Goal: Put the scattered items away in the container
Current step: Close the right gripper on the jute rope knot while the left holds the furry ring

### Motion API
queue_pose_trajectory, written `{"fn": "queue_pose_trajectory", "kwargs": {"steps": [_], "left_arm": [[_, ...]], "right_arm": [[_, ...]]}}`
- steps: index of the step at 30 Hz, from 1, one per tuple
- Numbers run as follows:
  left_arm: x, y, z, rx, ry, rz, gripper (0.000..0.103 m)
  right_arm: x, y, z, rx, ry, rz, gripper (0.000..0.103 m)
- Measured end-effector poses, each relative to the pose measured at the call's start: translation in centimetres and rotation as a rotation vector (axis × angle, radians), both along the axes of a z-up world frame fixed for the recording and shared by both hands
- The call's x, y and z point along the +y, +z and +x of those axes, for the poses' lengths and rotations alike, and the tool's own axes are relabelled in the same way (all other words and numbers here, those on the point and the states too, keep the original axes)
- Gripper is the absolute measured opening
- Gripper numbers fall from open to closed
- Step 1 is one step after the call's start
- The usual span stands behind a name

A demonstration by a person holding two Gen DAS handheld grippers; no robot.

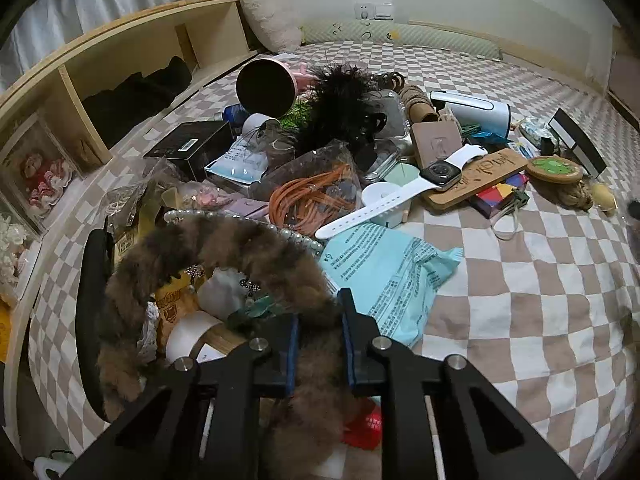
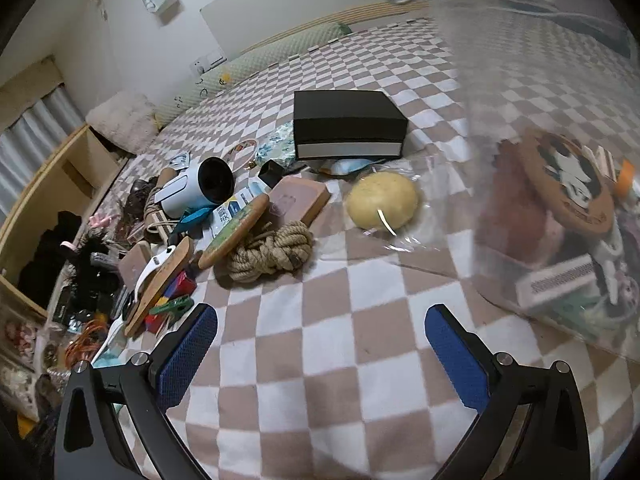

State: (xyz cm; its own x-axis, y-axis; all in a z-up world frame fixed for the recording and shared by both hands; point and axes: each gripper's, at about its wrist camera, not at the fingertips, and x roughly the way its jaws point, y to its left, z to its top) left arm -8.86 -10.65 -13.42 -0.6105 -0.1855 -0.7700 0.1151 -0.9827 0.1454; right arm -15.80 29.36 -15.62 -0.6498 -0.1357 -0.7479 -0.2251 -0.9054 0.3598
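Fluffy brown fur hoop (image 1: 224, 248) — pinched in left gripper (image 1: 319, 344); right gripper (image 2: 320, 344) spread wide, blue-padded.

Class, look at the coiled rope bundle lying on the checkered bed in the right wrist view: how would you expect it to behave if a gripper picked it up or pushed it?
The rope bundle is probably floppy: its loose coils may sag or unwind. Its rough twisted strands should grip well against the pads. It looks unlikely to roll, lying flat on the bedspread.

bed: i see a checkered blanket (image 2: 328, 344)
at 12: black box (image 2: 347, 124)
at 10: rope coil (image 2: 272, 254)
at 1: yellow bun (image 2: 382, 200)
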Motion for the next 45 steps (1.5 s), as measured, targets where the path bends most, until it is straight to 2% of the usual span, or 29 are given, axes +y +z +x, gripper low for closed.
{"fn": "queue_pose_trajectory", "kwargs": {"steps": [11, 12, 13, 17, 18, 19, 20, 23, 27, 29, 30, 31, 32, 35, 38, 41, 43, 45], "left_arm": [[1.2, 0.5, 0.9, 0.002, -0.06, 0.002, 0.014], [1.3, 0.5, 0.9, 0.003, -0.064, 0.002, 0.014], [1.4, 0.6, 1.0, 0.003, -0.066, 0.003, 0.014], [1.5, 0.7, 1.2, 0.007, -0.069, 0.014, 0.014], [1.5, 0.7, 1.3, 0.007, -0.068, 0.016, 0.014], [1.5, 0.8, 1.3, 0.009, -0.068, 0.019, 0.014], [1.5, 0.9, 1.3, 0.011, -0.068, 0.022, 0.014], [1.5, 1.1, 1.3, 0.016, -0.067, 0.03, 0.014], [1.8, 1.4, 1.4, 0.026, -0.073, 0.035, 0.014], [2.1, 1.6, 1.4, 0.031, -0.082, 0.04, 0.014], [2.2, 1.6, 1.3, 0.032, -0.085, 0.043, 0.014], [2.4, 1.6, 1.3, 0.033, -0.089, 0.046, 0.014], [2.5, 1.7, 1.3, 0.034, -0.093, 0.047, 0.014], [2.9, 1.9, 1.3, 0.041, -0.106, 0.051, 0.014], [3.1, 2.2, 1.2, 0.047, -0.111, 0.065, 0.014], [3.2, 2.2, 1.2, 0.053, -0.113, 0.07, 0.014], [3.3, 2.2, 1.1, 0.055, -0.114, 0.073, 0.014], [3.3, 2.2, 1.1, 0.057, -0.114, 0.083, 0.014]], "right_arm": [[0.0, -1.1, -4.6, -0.043, -0.052, -0.071, 0.103], [-0.1, -1.4, -4.9, -0.056, -0.04, -0.07, 0.097], [-0.2, -1.7, -5.2, -0.07, -0.028, -0.07, 0.079], [-1.1, -3.2, -6.3, -0.126, 0.043, -0.066, 0.041], [-1.3, -3.5, -6.3, -0.134, 0.056, -0.049, 0.023], [-1.6, -3.7, -6.2, -0.14, 0.069, -0.033, 0.01], [-1.7, -3.7, -6.1, -0.135, 0.076, -0.02, 0.009], [-1.1, -3.6, -5.9, -0.121, 0.045, -0.032, 0.009], [0.3, -3.9, -6.0, -0.087, 0.01, -0.202, 0.01], [0.6, -4.0, -6.0, -0.072, 0.001, -0.24, 0.016], [0.7, -4.0, -6.0, -0.068, -0.003, -0.241, 0.045], [0.7, -4.0, -6.1, -0.064, -0.007, -0.248, 0.087], [0.6, -3.9, -6.2, -0.058, -0.009, -0.251, 0.098], [0.3, -3.7, -6.8, -0.043, -0.012, -0.259, 0.099], [0.2, -3.8, -7.5, -0.064, -0.001, -0.254, 0.099], [0.4, -4.0, -7.9, -0.06, -0.005, -0.274, 0.084], [0.3, -4.3, -8.1, -0.053, 0.012, -0.327, 0.059], [0.0, -4.3, -8.0, -0.05, 0.032, -0.356, 0.055]]}}
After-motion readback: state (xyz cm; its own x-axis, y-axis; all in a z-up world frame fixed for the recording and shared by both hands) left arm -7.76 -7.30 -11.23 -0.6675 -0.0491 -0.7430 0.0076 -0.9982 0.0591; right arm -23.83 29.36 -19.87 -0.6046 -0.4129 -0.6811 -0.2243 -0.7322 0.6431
